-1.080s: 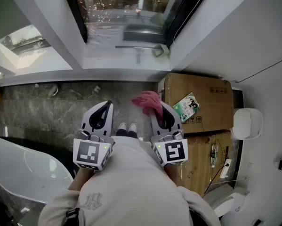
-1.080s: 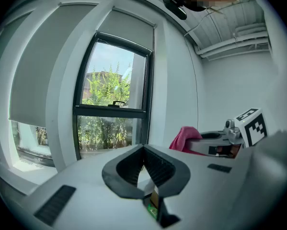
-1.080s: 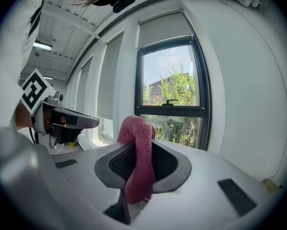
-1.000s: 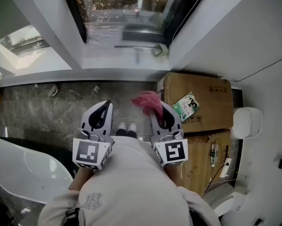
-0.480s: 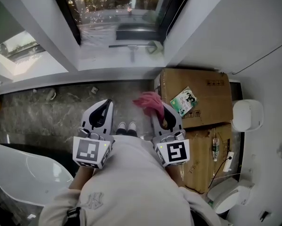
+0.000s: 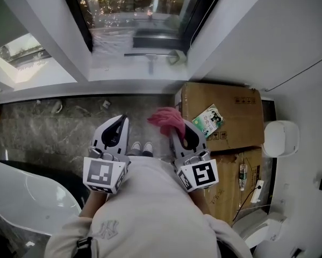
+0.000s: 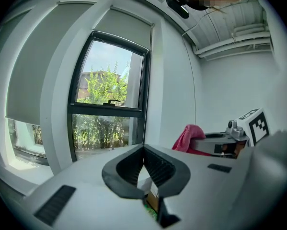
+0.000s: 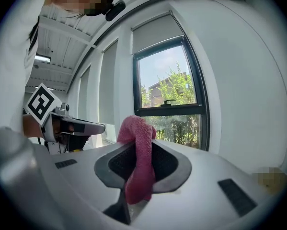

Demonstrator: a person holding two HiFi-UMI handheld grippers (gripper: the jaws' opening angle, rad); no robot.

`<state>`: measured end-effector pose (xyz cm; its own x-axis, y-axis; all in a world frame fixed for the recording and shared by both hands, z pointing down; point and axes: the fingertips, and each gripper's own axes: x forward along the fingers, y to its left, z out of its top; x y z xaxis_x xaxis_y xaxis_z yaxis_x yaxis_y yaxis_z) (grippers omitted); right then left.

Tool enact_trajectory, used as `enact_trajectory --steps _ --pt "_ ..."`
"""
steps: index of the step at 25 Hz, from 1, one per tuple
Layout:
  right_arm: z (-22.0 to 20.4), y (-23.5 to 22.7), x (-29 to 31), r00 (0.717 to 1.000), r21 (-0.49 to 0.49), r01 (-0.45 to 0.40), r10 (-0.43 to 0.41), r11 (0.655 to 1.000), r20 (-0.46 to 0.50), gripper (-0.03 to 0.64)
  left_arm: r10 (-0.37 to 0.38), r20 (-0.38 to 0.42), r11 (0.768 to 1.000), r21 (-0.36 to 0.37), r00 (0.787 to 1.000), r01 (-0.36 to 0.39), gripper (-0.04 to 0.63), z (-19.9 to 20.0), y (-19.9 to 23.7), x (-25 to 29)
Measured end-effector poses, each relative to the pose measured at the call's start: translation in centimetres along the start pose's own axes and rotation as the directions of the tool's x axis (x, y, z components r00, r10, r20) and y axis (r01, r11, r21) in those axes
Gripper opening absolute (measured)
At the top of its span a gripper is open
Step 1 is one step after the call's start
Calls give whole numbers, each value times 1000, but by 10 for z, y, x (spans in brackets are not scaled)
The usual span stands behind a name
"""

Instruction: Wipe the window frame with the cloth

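Observation:
A pink cloth (image 6: pixel 167 119) bunches out past the tips of my right gripper (image 6: pixel 178 127), which is shut on it; in the right gripper view the cloth (image 8: pixel 139 152) runs down between the black jaws. My left gripper (image 6: pixel 122 119) is shut with nothing between its jaws, and it sits level with the right one, close to my body. The dark window frame (image 6: pixel 83 16) with its black handle (image 6: pixel 150 57) lies ahead, well beyond both grippers. That same window frame (image 7: pixel 145 75) fills the left gripper view, and the window frame (image 8: pixel 198 80) also appears in the right gripper view.
Stacked cardboard boxes (image 6: pixel 233 117) stand to my right with a green packet (image 6: pixel 208 119) on top. A white tub (image 6: pixel 26 192) curves at lower left. The grey stone floor (image 6: pixel 42 128) has small scraps near the white sill (image 6: pixel 128 71). My shoes (image 6: pixel 140 147) show between the grippers.
The head view has shifted slightly, so the window and boxes sit a little differently in frame. Both grippers hold the same pose, the cloth still clamped in the right one.

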<state>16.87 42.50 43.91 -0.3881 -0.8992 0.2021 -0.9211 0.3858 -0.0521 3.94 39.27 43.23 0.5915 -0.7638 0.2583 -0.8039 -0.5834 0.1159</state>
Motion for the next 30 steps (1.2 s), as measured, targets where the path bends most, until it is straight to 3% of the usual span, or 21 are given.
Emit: enact_trajectory --steps 7,13,23,30 --pt "-9 6 23 995 -33 -90 88 995 -51 81 59 -11 997 -41 998 -59 9 -11 15 1" --pt "-10 20 54 986 -34 -138 134 990 -97 81 113 -33 991 -65 993 -115 9 -13 55 0" --pt "21 27 136 997 1 -25 25 1000 -68 81 133 -9 991 -18 991 -133 9 29 165 15" --pt "19 37 180 997 32 22 -19 999 -73 81 185 -24 982 -20 983 -185 9 28 241 22"
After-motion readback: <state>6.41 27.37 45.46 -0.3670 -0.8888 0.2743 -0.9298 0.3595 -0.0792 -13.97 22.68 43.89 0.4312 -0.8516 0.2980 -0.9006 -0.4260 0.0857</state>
